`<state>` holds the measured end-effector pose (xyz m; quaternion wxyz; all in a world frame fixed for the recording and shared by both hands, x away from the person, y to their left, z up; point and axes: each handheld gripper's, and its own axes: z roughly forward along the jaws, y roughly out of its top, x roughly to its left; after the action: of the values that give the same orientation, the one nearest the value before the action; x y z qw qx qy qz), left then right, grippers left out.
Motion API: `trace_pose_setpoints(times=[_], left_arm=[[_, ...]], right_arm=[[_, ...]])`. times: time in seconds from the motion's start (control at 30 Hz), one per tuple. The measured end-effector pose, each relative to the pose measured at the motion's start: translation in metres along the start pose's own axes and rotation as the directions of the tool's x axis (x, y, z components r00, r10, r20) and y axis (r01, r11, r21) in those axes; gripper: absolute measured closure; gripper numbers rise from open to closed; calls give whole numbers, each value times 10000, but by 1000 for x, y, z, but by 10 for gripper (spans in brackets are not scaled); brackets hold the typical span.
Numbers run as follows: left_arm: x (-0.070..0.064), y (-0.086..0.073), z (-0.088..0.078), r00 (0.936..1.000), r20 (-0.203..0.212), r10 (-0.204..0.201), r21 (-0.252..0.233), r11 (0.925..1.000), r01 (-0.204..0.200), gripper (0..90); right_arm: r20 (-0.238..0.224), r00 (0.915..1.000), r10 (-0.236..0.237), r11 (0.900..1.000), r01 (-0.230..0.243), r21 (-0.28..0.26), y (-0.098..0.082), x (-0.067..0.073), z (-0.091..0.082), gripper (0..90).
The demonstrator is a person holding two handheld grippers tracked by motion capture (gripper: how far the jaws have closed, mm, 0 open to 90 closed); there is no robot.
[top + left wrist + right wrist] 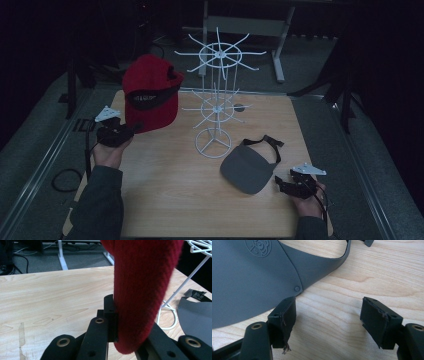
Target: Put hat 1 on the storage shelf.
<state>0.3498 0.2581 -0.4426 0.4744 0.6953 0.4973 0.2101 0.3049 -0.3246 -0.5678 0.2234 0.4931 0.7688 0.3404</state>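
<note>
Presently the left gripper (131, 128) is clamped on the brim of the red cap (151, 92), held upright above the table (165, 190); the white wire rack (216, 100) stands just to the cap's right, its prongs splayed toward it; the left hand is the nearer. The right gripper (281, 183) rests low with jaws apart, empty, just beside the grey visor (248, 169) lying flat near the rack's foot; nothing stands between cap and rack.

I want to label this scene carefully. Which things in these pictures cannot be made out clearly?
- Left gripper view: the red cap hides the far jaw of the left hand-held gripper; the top edge cuts off the cap.
- Right gripper view: the grey visor runs past the left and top edges; its embossed emblem is cut off.
- High view: the white wire rack has thin prongs against a dark background, hard to count.
</note>
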Motion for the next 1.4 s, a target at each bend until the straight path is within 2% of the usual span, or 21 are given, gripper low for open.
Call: trace_pose_setpoints(times=[0.3,1.4], left_arm=[[0,6,-3,9999,-4,106,-156,9998,-107,861],[-3,25,-15,10000,37,51,-766,9970,-48,861]], right_arm=[[3,10000,-25,10000,25,-1,0,0,0,289],[5,10000,1,10000,-1,-1,0,0,0,289]])
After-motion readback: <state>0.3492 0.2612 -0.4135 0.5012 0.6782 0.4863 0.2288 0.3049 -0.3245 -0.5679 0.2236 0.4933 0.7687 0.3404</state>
